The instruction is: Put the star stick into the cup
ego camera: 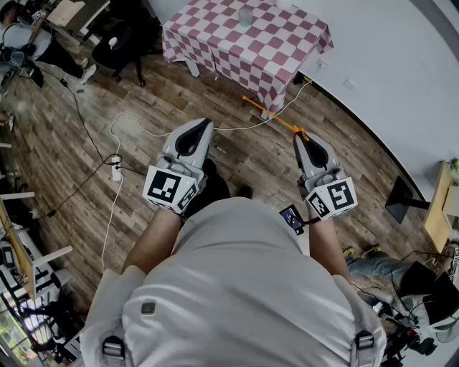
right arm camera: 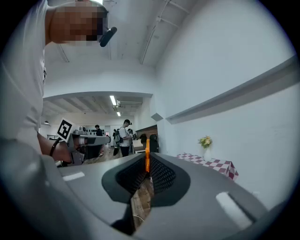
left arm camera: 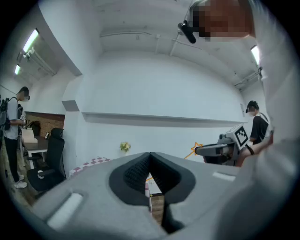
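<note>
We pinch the star stick [ego camera: 272, 115] by its tail in our right gripper [ego camera: 302, 137], star aimed at the cup [ego camera: 245, 17] near the table's [ego camera: 215, 44] far edge; left gripper [ego camera: 201, 123] pressed together, empty.

Grey L tongs [ego camera: 203, 123], grey R tongs [ego camera: 301, 137], b/w marker cubes [ego camera: 169, 188], black ribbed pads [left arm camera: 133, 176], white short-sleeve tee [ego camera: 237, 287]

Far off, next to the white wall: a table [ego camera: 237, 54] with a red and white checked cloth. On top, a pale cup [ego camera: 245, 17] and a small vase of flowers [right arm camera: 204, 143] at the end by the wall. Under it and all around, a brown wood floor [ego camera: 179, 100]. Down on the floor, a long white cord [ego camera: 111, 211], a white plug strip [ego camera: 116, 170], thin black cords [ego camera: 80, 118] and a black chair [ego camera: 122, 46] just beside the table.
</note>
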A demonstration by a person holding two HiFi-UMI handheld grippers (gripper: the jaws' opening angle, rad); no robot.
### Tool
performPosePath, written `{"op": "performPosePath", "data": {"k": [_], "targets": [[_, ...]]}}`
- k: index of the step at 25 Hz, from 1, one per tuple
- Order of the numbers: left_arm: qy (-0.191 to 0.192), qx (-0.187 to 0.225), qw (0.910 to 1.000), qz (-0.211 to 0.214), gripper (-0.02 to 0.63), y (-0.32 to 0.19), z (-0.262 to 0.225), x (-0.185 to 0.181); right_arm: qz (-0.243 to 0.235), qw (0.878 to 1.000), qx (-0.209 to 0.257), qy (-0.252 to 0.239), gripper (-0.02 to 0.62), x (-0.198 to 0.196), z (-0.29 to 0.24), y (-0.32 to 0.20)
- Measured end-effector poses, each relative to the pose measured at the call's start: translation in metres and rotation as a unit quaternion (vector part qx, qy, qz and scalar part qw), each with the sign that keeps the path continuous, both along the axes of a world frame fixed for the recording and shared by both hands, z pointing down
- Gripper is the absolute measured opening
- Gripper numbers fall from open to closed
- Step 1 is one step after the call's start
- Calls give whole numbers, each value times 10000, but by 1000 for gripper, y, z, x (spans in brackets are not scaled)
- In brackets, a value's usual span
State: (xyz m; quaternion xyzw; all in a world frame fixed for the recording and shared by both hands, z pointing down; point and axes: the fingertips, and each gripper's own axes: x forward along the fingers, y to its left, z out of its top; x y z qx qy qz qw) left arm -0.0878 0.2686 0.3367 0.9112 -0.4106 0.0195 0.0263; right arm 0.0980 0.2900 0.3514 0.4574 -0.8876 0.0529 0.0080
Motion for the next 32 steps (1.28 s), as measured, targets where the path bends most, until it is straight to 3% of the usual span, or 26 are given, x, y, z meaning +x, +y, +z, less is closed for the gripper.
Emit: {"op": "performPosePath", "data": {"k": [20,32], "targets": [[82,-181,9998,-84,3,-57,14,-37,7,9998,-203,-10,28,-34,9,-62],[123,-92,9999,-52,3,-145,7,-112,-21,9999,-131,72,28,-108,-4,-156]]}}
